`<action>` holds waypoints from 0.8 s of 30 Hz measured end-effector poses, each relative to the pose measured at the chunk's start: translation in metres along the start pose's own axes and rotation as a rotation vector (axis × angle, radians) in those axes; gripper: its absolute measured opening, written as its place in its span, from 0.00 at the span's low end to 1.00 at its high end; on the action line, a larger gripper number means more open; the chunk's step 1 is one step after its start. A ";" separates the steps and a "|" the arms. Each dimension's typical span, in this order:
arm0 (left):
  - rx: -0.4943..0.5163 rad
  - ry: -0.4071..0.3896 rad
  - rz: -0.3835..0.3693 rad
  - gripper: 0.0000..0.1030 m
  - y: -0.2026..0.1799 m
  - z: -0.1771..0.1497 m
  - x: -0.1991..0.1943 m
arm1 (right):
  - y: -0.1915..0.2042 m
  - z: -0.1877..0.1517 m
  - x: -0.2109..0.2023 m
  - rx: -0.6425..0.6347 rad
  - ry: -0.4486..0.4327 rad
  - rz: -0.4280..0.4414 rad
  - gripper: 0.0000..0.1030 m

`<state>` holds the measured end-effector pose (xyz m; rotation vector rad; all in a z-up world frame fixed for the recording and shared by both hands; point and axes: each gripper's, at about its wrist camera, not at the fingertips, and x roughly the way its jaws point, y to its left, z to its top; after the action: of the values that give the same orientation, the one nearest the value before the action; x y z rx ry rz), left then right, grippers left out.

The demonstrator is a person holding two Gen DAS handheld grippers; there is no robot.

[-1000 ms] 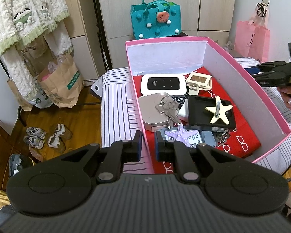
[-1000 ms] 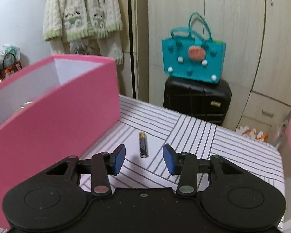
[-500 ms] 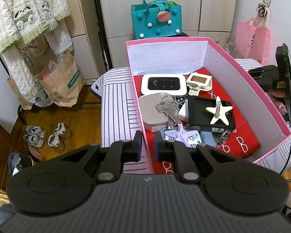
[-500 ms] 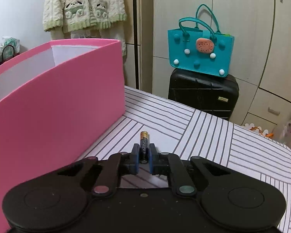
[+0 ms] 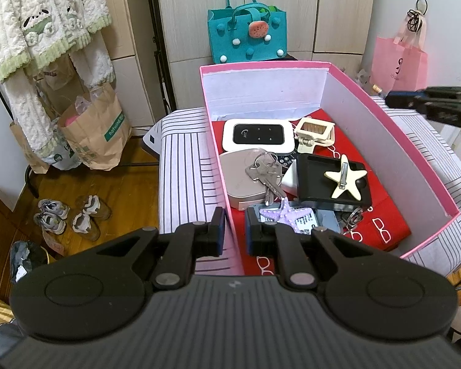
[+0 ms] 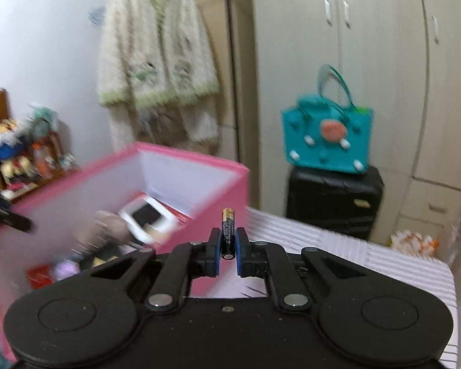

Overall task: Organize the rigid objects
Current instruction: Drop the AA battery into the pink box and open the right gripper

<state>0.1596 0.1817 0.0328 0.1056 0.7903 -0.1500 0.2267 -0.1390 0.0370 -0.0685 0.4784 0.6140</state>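
The right gripper has just closed on the battery, which stands upright between its pads at centre frame, off the striped surface and right of the pink box. At lower centre of the left wrist view, the left gripper is clamped on the box's near-left wall.
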 end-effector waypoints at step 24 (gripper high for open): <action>-0.006 0.003 -0.018 0.11 0.002 0.000 0.002 | 0.093 -0.002 0.061 0.007 0.363 0.435 0.11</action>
<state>0.1612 0.1834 0.0317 0.0934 0.7952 -0.1642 0.2163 -0.0310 0.0151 -0.0700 0.8590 1.0343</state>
